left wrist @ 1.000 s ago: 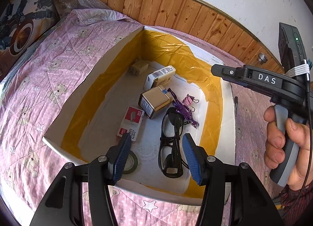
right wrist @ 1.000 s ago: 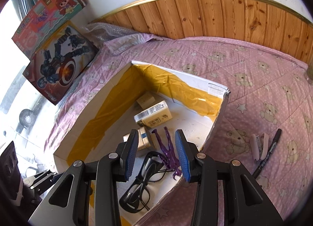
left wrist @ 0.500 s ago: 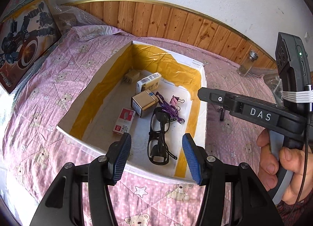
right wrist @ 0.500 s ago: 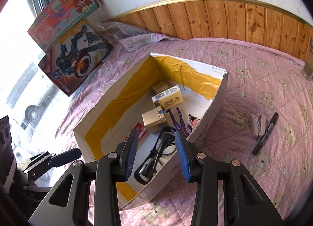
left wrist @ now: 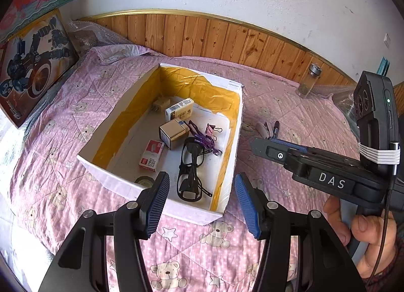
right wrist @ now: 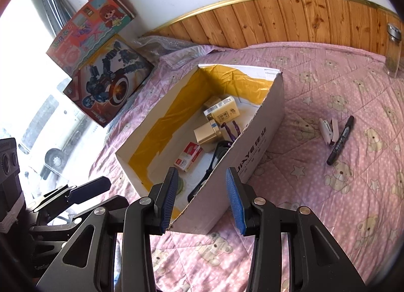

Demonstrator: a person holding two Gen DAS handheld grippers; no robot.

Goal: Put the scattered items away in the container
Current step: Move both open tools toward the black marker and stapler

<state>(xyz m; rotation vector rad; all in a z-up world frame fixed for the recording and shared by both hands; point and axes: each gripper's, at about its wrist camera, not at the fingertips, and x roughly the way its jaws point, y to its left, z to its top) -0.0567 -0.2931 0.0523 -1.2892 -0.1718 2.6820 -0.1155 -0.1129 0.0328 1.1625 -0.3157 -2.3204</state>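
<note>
Strong daylight enters from the overexposed window (right wrist: 32,95) at the left; both fisheye views are sharp in the centre and bend, darkening, at the edges.

Left gripper (left wrist: 202,201) hangs with jaws spread wide, empty. Right gripper (right wrist: 200,197), at its three o'clock, gapes likewise, gripped by a hand (left wrist: 363,231).

left wrist: above box (left wrist: 161,206) near end, facing wall, moderately close | right wrist: above its right side | shared: box (right wrist: 255,140), quilt (right wrist: 328,191)
</note>
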